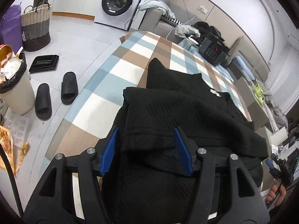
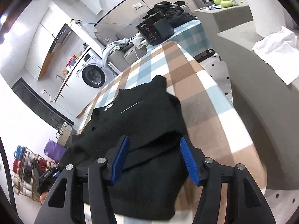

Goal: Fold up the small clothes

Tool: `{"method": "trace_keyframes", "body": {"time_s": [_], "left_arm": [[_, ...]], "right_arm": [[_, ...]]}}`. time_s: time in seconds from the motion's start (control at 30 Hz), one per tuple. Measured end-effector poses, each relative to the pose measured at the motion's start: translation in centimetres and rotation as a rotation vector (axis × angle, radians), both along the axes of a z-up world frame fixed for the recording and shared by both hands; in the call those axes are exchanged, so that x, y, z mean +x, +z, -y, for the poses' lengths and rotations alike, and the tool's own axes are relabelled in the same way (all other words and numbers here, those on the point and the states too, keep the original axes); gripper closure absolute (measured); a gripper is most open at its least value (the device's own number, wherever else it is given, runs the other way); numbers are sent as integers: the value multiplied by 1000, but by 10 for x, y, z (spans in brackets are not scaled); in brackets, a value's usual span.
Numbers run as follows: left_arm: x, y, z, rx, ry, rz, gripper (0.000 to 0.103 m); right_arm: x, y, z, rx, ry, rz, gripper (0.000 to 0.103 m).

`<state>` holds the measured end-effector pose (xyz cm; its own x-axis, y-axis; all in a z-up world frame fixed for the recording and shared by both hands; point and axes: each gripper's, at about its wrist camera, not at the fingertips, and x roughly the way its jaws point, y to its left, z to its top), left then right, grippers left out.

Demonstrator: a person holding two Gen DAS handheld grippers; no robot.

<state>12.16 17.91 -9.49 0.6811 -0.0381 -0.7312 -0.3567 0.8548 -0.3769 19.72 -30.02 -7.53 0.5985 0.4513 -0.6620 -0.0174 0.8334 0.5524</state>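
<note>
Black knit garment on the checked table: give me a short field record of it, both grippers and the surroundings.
garment: black ribbed knit garment, partly folded, lying on the table
surface: brown, white and blue checked tablecloth
left gripper: blue pads apart over the near folded edge, not pressing the cloth
right gripper: blue pads apart over the near folded edge, not pressing it
far end of table: black appliance with buttons and a red light
floor: pair of black slippers; woven basket; white washing machine
</note>
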Motion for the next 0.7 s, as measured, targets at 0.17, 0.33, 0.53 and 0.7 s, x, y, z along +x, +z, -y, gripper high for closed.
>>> {"method": "trace_keyframes", "body": {"time_s": [0.17,0.33,0.53,0.7], "left_arm": [[7,-8,-1,-36,-2,21,91],[7,2,-5,-32,4,77,99],[36,30,-28,-74,7,143,100],[92,44,-53,-112,32,167,95]], "right_arm": [[19,-14,0,20,0,-5,58],[24,-6,-11,-30,43,37,95],[60,23,-9,37,46,63,95],[121,32,-9,93,-20,47,94]]}}
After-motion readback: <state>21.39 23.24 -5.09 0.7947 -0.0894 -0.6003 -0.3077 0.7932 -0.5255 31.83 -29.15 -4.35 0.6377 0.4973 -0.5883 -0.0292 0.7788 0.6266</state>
